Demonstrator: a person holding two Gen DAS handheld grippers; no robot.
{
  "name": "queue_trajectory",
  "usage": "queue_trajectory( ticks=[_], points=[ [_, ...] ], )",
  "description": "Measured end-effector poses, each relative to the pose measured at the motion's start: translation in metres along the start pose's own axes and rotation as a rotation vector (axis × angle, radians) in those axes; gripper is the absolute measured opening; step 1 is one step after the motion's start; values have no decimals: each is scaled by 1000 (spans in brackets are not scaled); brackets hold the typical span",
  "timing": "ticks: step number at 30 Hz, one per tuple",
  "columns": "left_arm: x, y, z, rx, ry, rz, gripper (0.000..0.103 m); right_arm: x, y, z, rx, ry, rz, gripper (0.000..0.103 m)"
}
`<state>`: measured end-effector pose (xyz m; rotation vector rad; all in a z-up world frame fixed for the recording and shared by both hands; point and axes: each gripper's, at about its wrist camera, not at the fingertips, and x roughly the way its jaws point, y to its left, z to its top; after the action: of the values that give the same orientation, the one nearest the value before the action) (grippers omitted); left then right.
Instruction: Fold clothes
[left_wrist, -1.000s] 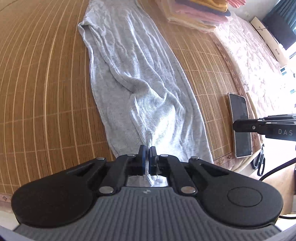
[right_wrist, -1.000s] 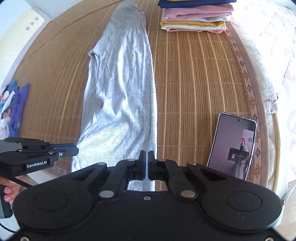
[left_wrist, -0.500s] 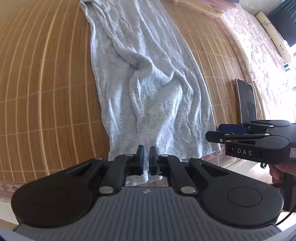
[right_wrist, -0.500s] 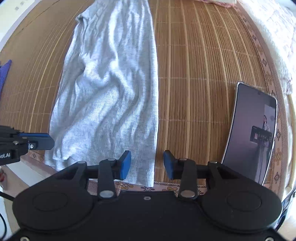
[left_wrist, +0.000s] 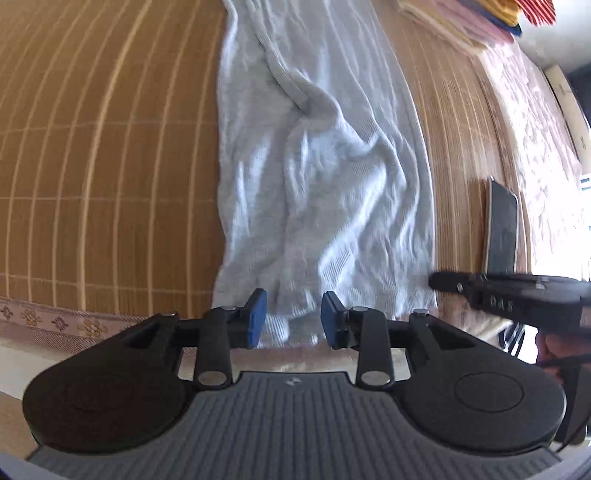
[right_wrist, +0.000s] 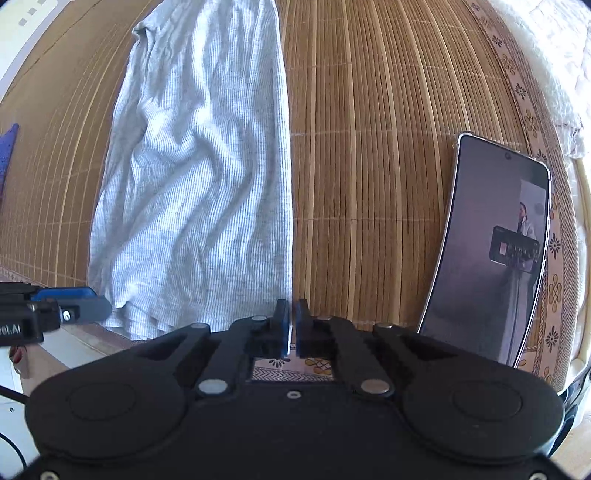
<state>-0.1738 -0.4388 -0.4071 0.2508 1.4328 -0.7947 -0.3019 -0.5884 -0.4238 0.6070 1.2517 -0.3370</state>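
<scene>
Ribbed grey cloth garment (left_wrist: 317, 177), slatted bamboo mat (left_wrist: 103, 155)

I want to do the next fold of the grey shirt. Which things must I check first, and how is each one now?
1. Left gripper grips the near hem: not ok. Its jaws are opening; the shirt lies between the pads, not pinched.
2. Right gripper is closed: ok. It is shut at the shirt's right edge.
3. Right gripper holds cloth: cannot tell.
4. Shirt lies flat: not ok, creased through the middle.
5. Phone is clear of the shirt: ok, it lies apart on the mat.
</scene>
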Motion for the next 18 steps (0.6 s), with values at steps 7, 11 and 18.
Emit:
queue_trajectory(
  ticks=[7,11,18],
  points=[
    [12,-8,11,-2,12,-34,21,3,-9,4,20,37,14,5],
    [-3,-22,10,82,-48,14,8,5,-16,7,37,58,22,4],
    [-26,-42,17,187,-102,-23,5,3,-27,-3,52,28,21,0]
  ],
)
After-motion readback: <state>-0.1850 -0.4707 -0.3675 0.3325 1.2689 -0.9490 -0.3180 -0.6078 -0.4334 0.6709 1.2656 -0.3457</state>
